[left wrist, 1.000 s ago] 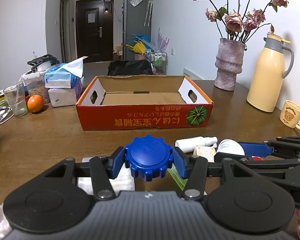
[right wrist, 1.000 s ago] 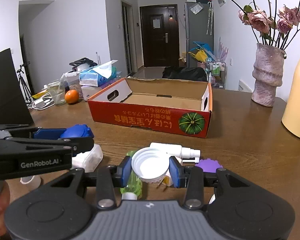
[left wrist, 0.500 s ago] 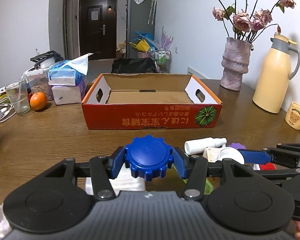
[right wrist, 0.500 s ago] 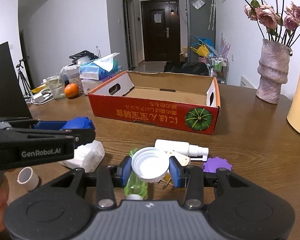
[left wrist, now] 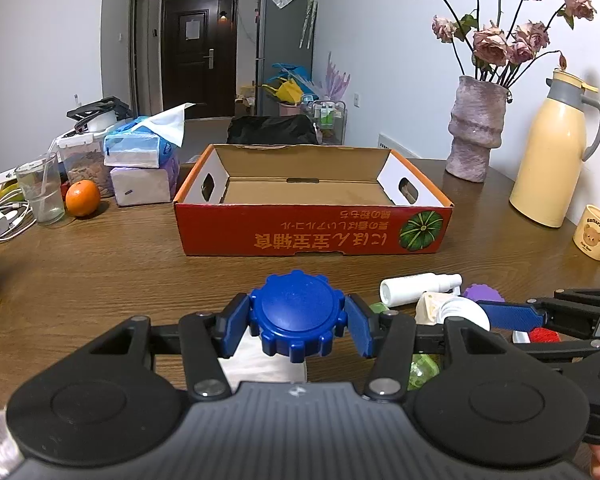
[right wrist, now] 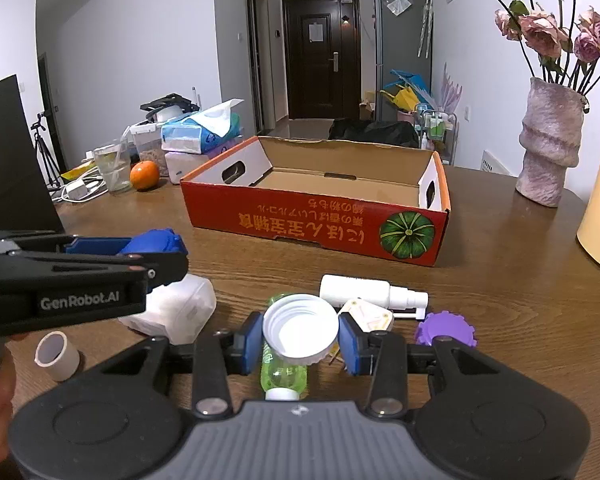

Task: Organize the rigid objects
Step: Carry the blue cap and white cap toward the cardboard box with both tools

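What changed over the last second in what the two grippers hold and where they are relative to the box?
Both grippers rose and eased back a little: the cardboard box sits lower in each view and more tabletop shows before it. Nothing was taken or released: the left gripper keeps the blue cap, the right gripper the white cap. The spray bottle and purple cap lie unmoved.

Blue cap [left wrist: 297,314] and white cap [right wrist: 300,326] held above table.
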`<action>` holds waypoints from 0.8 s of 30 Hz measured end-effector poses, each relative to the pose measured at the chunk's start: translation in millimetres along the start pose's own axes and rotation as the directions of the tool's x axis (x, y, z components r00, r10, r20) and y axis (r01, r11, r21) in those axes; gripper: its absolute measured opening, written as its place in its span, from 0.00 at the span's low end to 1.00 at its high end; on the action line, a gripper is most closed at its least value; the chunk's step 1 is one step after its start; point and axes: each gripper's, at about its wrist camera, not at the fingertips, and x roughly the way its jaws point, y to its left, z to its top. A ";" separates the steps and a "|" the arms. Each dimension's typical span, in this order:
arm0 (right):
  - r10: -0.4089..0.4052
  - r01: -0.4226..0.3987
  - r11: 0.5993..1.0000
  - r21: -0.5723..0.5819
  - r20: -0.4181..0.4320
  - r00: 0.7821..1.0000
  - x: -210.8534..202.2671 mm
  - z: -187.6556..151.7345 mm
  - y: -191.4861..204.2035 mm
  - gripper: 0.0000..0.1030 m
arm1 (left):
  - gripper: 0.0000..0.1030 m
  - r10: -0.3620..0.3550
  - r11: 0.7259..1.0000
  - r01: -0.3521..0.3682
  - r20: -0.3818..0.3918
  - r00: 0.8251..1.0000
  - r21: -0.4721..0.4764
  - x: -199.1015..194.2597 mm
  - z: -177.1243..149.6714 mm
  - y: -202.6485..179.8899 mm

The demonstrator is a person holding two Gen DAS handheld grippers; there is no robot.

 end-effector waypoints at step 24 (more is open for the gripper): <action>-0.055 0.054 0.998 0.027 0.007 0.998 16.7 14.0 17.2 0.38 | 0.52 0.018 0.999 -0.019 0.037 0.999 0.044 5.7 22.0 24.6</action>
